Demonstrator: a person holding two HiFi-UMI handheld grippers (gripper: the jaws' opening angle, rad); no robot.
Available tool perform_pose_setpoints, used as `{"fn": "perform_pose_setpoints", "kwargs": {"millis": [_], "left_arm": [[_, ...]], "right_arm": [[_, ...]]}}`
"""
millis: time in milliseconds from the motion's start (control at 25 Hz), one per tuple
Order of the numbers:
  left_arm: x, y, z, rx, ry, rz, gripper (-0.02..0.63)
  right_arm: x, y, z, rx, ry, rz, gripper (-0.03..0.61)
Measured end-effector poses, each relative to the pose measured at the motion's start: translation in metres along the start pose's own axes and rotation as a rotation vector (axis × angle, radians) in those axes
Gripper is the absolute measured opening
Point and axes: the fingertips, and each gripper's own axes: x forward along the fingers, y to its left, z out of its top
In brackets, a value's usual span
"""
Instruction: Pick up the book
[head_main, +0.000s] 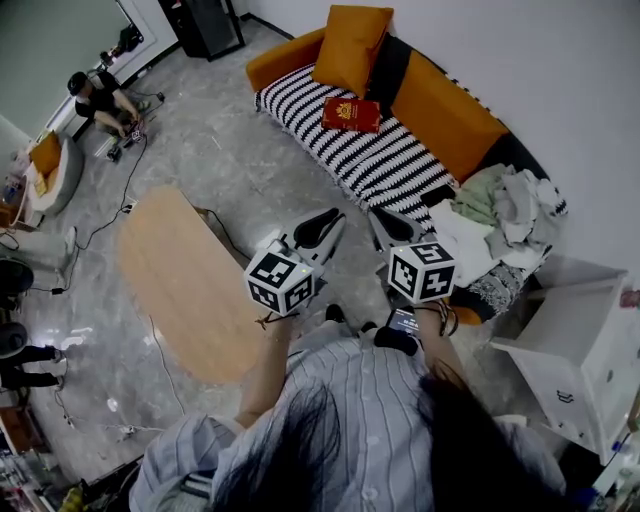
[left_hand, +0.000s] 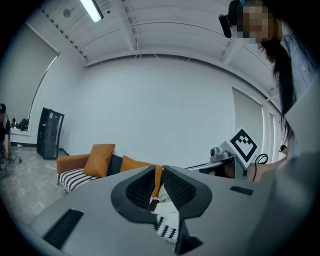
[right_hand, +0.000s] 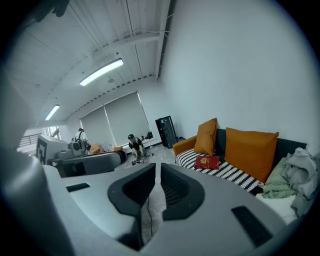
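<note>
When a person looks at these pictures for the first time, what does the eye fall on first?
Probably the red book, lying alone on the striped sofa seat near an orange cushion. Next come the left gripper and right gripper, held side by side in front of the person, both shut and empty.

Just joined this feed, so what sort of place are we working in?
Likely a staged living-room corner in a lab or studio: an orange sofa holding the red book, an oval wooden table, and a person crouched over gear.
</note>
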Motion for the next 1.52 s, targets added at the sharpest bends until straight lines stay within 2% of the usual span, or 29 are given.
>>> {"fn": "perform_pose_setpoints", "kwargs": {"millis": [240,560,880,1160,1520], "left_arm": [[-0.004,0.013,-0.002,-0.005,0.002,-0.02,0.043],[-0.007,0.029,-0.02,-0.038,0.037,-0.054,0.043],[0.012,0.043,-0.031,-0.066,0.063,-0.084,0.043],[0.046,0.069,-0.028,-0.072,0.062,-0.074,0.043],[0.106,0.13,-0.007,-0.08,0.062,-0.017,0.043]], "right_arm": [[0.012,0.005,-0.001,-0.001,-0.008,-0.013,0.044],[0.018,0.002,-0.023,0.056,0.012,-0.062,0.044],[0.03,-0.015,-0.03,0.085,0.034,-0.096,0.044],[0.063,-0.047,-0.015,0.092,0.045,-0.081,0.044],[0.131,-0.102,0.029,0.09,0.073,-0.044,0.044]]}}
